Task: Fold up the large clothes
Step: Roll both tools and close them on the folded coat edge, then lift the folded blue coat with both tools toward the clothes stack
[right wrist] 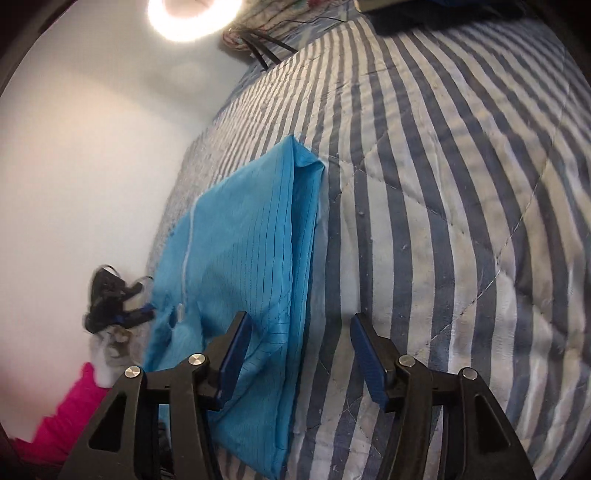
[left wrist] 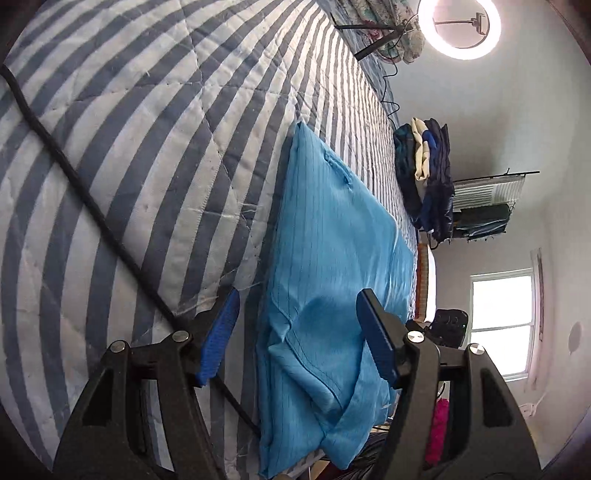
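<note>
Both grippers, left gripper (left wrist: 295, 332) and right gripper (right wrist: 295, 350), are hanging parted and empty; blue garment (left wrist: 332, 266) is running lengthwise toward upper frame.

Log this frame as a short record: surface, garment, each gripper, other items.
surface: striped quilt
garment: blue garment, folded into a long strip, lying flat on the quilt
left gripper: open, above the garment's near end, nothing gripped
right gripper: open, over the garment's edge, nothing gripped
other items: black cable across the quilt; pile of clothes beyond the garment; ring light
</note>
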`<state>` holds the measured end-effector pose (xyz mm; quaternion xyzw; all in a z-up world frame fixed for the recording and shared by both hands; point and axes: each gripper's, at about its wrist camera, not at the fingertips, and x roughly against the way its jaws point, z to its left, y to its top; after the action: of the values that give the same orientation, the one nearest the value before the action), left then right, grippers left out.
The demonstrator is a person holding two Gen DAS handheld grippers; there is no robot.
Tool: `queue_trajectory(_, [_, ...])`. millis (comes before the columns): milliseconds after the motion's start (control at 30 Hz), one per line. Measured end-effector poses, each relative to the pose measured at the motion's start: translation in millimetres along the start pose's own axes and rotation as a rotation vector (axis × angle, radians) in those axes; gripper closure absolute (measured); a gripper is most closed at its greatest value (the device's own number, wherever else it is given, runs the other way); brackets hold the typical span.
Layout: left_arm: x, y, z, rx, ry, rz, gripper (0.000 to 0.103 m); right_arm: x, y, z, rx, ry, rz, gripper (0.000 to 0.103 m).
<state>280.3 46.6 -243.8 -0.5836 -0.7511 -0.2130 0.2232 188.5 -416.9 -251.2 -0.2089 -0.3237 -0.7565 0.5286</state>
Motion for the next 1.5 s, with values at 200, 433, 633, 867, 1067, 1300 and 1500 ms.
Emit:
queue_trajectory(200, [-17,3,-6,-0.014,-0.013,0.029,0.051,-13,5,-13,-0.037,0.114,0.022,0.056])
queue_trajectory(433, [-34,5,-13,-0.041,0.003,0.054,0.07,-25,1,-9,-0.052,0.193,0.023,0.074])
queue_trajectory(633, [-41,2,-28,-0.086,0.058,0.035,0.087,-30,-1,4,-0.054,0.188,0.017,0.081])
queue_trajectory(867, [-37,-9,-67,-0.224,0.154,-0.034,0.096,-18,-7,39,0.011,0.071,-0.018,0.096])
queue_trajectory(1067, [-30,-22,-88,-0.293,0.2,-0.084,0.097,-2,-14,83,0.098,0.015,-0.05,0.1])
queue_trajectory(1300, [-22,-33,-111,-0.331,0.206,-0.122,0.098,3,-19,118,0.136,-0.004,-0.087,0.101])
queue_trajectory(1500, [-23,-47,-147,-0.412,0.211,-0.141,0.098,8,-21,158,0.24,-0.12,-0.113,0.101])
